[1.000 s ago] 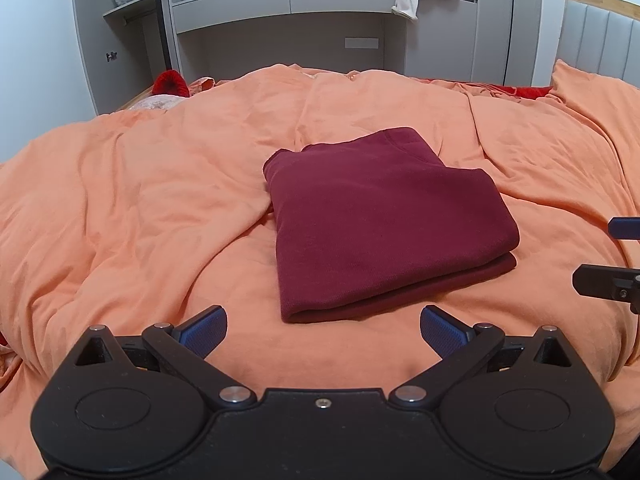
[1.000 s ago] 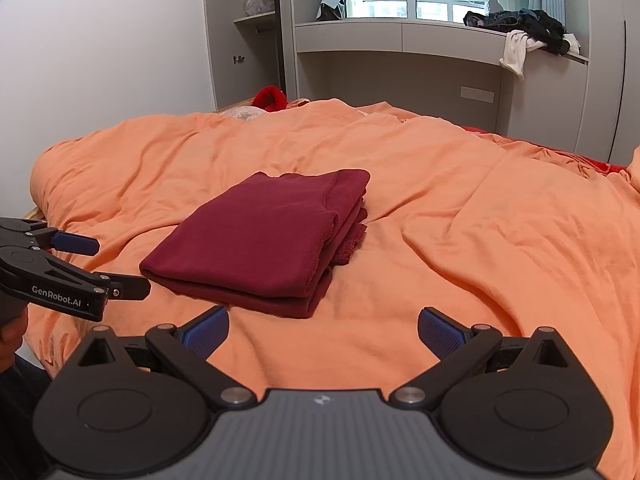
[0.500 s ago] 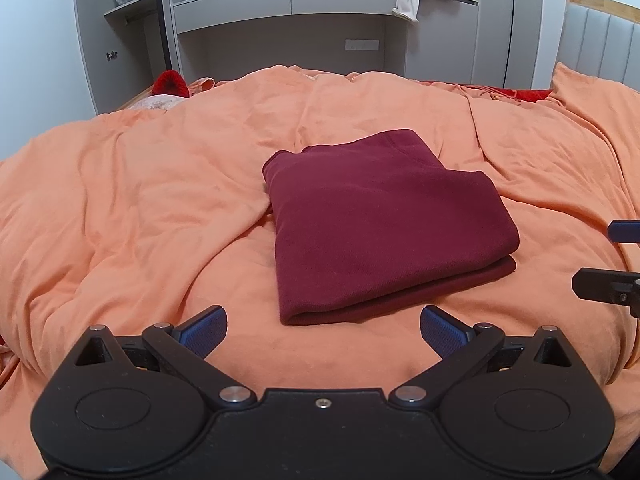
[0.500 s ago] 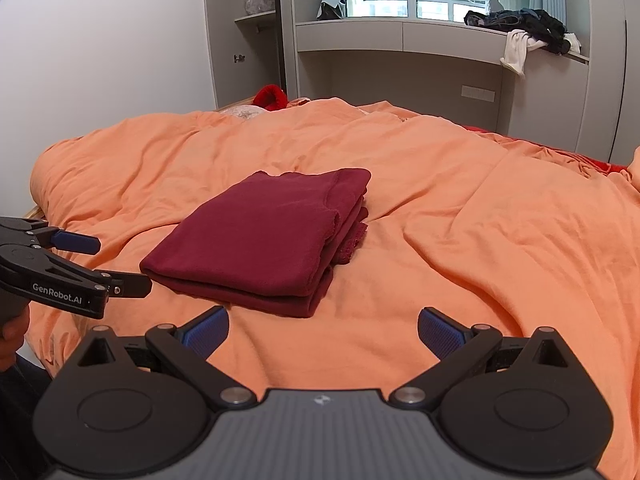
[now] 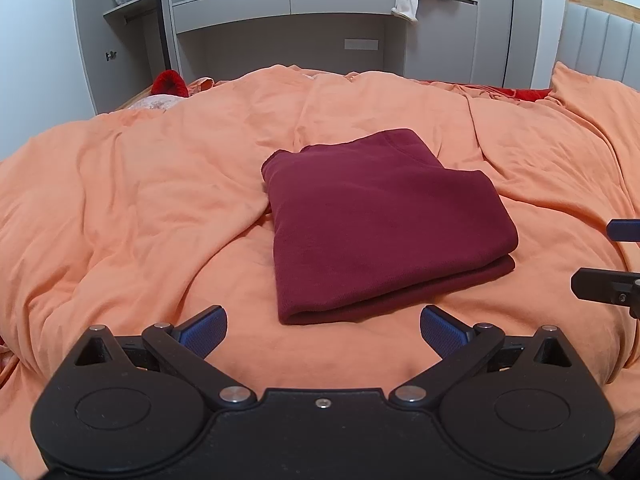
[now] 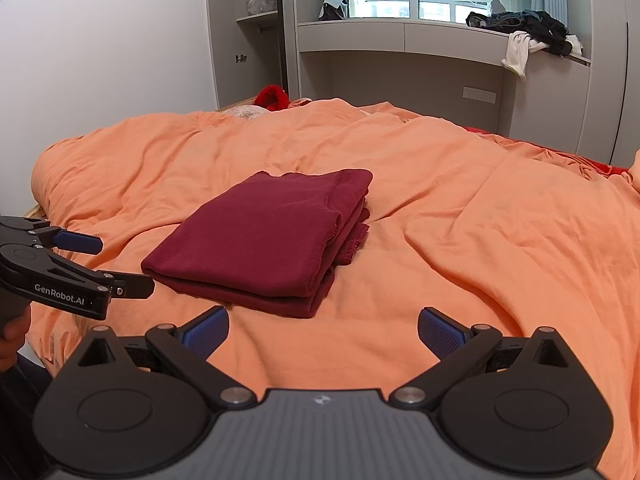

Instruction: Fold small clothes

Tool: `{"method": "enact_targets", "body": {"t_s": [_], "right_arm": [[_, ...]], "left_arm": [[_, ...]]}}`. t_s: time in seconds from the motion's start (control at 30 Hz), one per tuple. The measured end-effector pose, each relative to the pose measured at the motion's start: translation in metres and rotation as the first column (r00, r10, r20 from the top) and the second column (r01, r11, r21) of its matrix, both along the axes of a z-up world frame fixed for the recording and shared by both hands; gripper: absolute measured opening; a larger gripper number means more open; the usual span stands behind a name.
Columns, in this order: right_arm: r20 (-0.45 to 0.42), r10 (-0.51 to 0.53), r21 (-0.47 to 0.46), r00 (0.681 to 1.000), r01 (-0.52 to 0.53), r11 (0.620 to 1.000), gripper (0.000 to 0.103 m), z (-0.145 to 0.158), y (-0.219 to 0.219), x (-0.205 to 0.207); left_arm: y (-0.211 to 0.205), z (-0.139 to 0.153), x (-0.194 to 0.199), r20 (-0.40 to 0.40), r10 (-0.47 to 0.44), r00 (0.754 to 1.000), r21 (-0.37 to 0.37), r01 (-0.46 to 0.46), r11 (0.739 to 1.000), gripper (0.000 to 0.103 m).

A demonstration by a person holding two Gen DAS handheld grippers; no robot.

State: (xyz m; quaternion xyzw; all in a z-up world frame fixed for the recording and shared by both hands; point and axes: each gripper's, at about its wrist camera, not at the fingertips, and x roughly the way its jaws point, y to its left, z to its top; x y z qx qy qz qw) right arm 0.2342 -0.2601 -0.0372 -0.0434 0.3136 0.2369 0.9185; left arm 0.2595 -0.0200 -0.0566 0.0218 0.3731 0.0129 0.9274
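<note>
A dark red garment (image 5: 384,224) lies folded into a neat rectangle on the orange duvet (image 5: 140,200); it also shows in the right wrist view (image 6: 264,240). My left gripper (image 5: 322,330) is open and empty, just short of the garment's near edge. It shows from the side in the right wrist view (image 6: 112,262), left of the garment. My right gripper (image 6: 322,330) is open and empty, a little back from the garment. Its fingertips (image 5: 592,280) show at the right edge of the left wrist view.
The duvet (image 6: 480,220) is rumpled and covers the whole bed. A red item (image 5: 170,83) lies at the far left corner. A headboard (image 5: 600,36) stands on the right. Grey cabinets and a sill with piled clothes (image 6: 528,28) stand behind the bed.
</note>
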Motion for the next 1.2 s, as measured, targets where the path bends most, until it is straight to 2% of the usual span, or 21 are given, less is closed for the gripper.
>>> {"method": "enact_targets", "body": {"t_s": [0.2, 1.07, 1.2], "right_arm": [[0.0, 0.001, 0.0, 1.0, -0.001, 1.0, 0.103, 0.0002, 0.0, 0.0], [0.004, 0.003, 0.002, 1.0, -0.003, 1.0, 0.103, 0.0009, -0.001, -0.0008], [0.001, 0.001, 0.003, 1.0, -0.001, 1.0, 0.103, 0.0005, -0.0009, -0.0006]], "left_arm": [[-0.0036, -0.0009, 0.0002, -0.002, 0.005, 1.0, 0.025, -0.005, 1.0, 0.103], [-0.0035, -0.0014, -0.0005, 0.002, -0.008, 1.0, 0.022, 0.008, 1.0, 0.103], [-0.0022, -0.0009, -0.0011, 0.007, -0.014, 1.0, 0.004, 0.014, 1.0, 0.103]]}}
